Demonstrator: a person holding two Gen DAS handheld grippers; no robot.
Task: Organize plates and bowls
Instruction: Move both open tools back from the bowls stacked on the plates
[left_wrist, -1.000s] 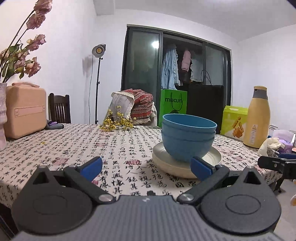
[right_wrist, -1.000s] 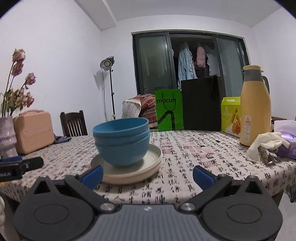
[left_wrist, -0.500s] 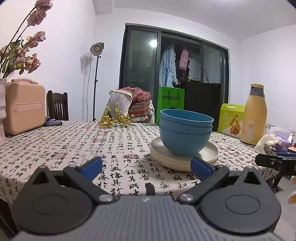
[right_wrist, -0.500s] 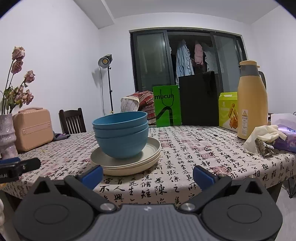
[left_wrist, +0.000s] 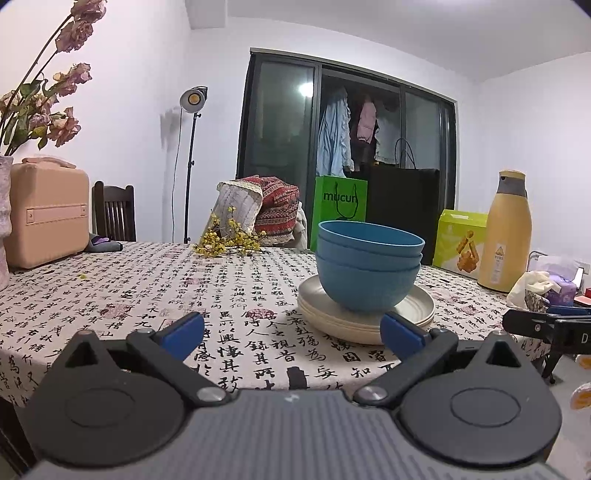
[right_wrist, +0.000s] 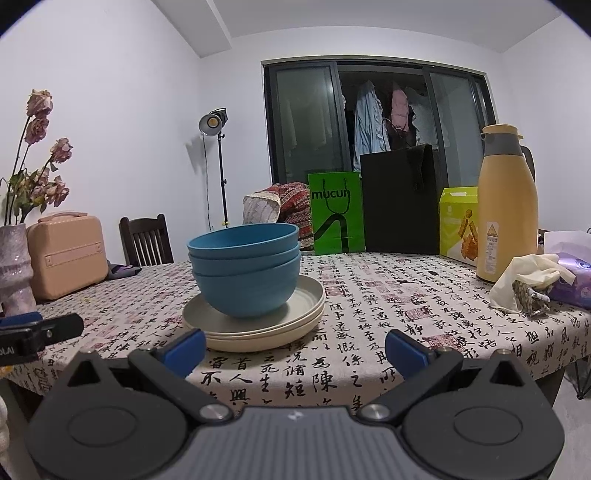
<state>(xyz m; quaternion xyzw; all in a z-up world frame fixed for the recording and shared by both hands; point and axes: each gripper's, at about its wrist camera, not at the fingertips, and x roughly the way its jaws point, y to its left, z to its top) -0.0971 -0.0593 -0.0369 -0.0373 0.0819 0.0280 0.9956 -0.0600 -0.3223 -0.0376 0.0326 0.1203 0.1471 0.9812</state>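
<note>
Sitting mid-table on the calligraphy-print tablecloth (right_wrist: 406, 295): stack of round cream plates (right_wrist: 258, 328), three nested blue bowls (right_wrist: 245, 273) on top. Left gripper (left_wrist: 291, 330) and right gripper (right_wrist: 295, 349) both spread wide, empty, at the near table edge, apart from the stack.

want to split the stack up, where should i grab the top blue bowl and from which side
Grip the top blue bowl by its rim, one finger inside and one outside. Its wall is nested inside the blue bowl below, so only the rim band stands free. Come from above on the near side, probably with the right hand-held gripper, which is open and closest; the cream plates underneath block a low approach.
</note>
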